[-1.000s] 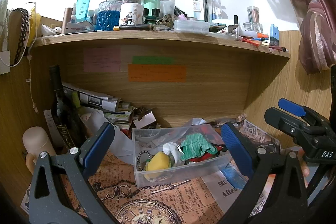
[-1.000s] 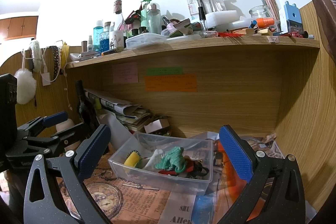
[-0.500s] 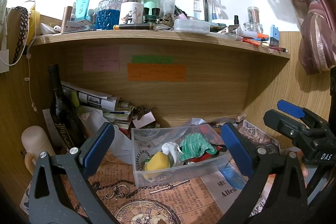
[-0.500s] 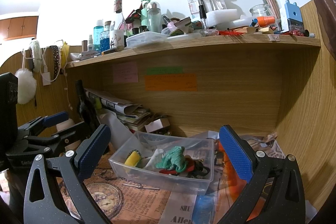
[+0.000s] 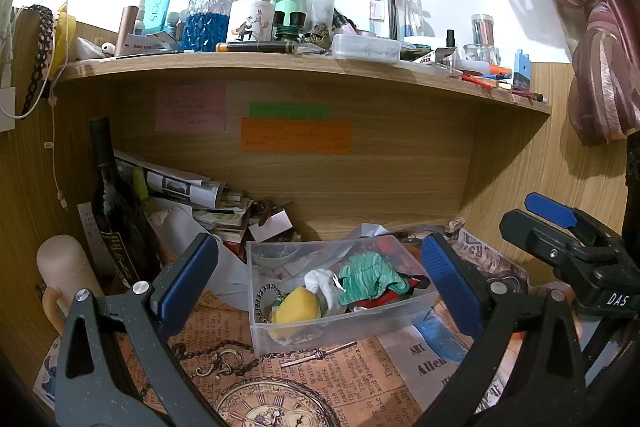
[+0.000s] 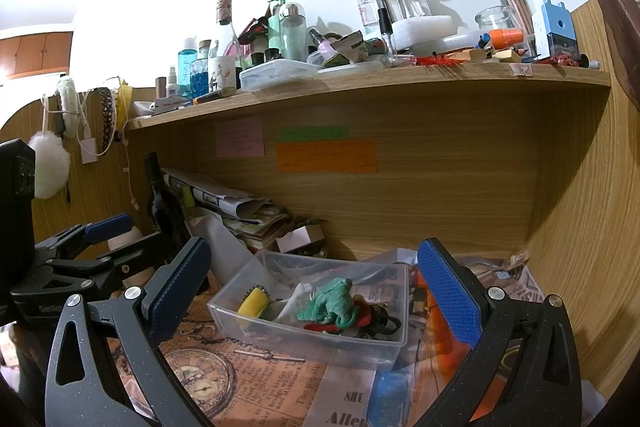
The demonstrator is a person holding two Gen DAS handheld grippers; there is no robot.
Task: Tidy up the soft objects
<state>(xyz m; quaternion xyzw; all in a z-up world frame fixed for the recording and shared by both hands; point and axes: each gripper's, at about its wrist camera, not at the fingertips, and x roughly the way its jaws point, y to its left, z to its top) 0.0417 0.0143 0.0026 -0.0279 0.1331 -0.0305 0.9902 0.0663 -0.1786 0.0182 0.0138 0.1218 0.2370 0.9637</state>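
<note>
Left wrist view, inventory, desk nook under shelf.

Item 1: clear plastic bin [image 5: 340,325], on printed paper, approx. centre of desk. Long axis runs from near-left to far-right; short end faces the left gripper [image 5: 320,287].

Contents (soft): yellow sponge-like pc. [image 5: 296,309] at near end; white crumpled pc. [image 5: 320,279] mid; green knitted toy [image 5: 368,277] beside it, twd. far end, lying over sth. red. Beaded ring and dark bits also inside; not soft, by look.

Item 2: left gripper, jaws wide apart, empty, held short of bin. Right gripper [image 6: 316,291], same: spread, nothing betw. pads, bin ahead.

Status: softs lie together in the bin already. Fits either sorting finished & both tools backing off, or a pick from the bin pending. Can't settle which; no move advised.

Adj.: wine bottle [image 5: 112,203] at left, upright, well apart from bin.
</note>
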